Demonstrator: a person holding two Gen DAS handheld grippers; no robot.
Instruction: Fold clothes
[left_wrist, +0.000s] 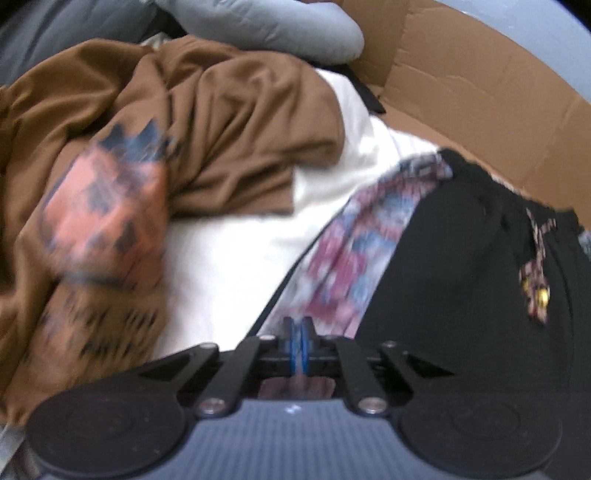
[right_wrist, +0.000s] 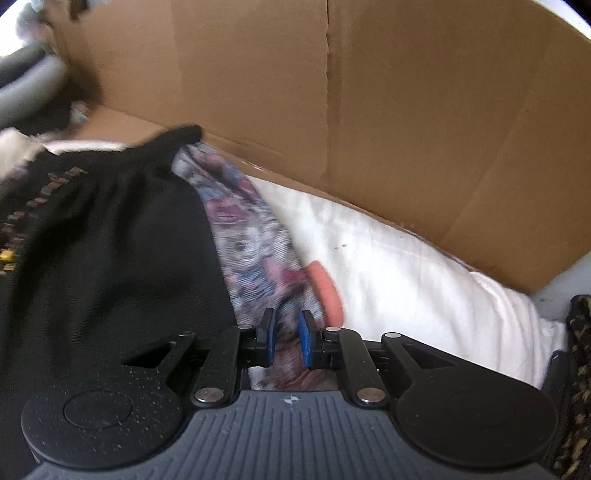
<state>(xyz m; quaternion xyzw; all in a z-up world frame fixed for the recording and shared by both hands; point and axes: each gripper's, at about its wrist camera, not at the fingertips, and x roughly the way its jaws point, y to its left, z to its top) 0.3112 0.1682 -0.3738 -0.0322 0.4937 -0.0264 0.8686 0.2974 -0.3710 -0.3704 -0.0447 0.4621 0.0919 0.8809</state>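
Note:
A black garment (left_wrist: 461, 277) with a red, blue and white patterned band (left_wrist: 362, 251) along its edge lies on white bedding (left_wrist: 229, 258). In the left wrist view my left gripper (left_wrist: 298, 341) is shut, its blue pads pinched together on the near end of that band. The right wrist view shows the same black garment (right_wrist: 110, 258) and its patterned band (right_wrist: 251, 251). My right gripper (right_wrist: 288, 339) is shut on the band, with bunched cloth filling the narrow gap between its pads. Embroidered trim (left_wrist: 535, 284) runs down the black cloth.
A crumpled brown garment (left_wrist: 229, 122) with an orange and black print (left_wrist: 107, 214) lies to the left. A grey pillow (left_wrist: 280, 33) sits behind it. A cardboard box wall (right_wrist: 388, 110) stands close behind the bedding (right_wrist: 406, 280). A salmon-coloured patch (right_wrist: 327, 295) shows beside the band.

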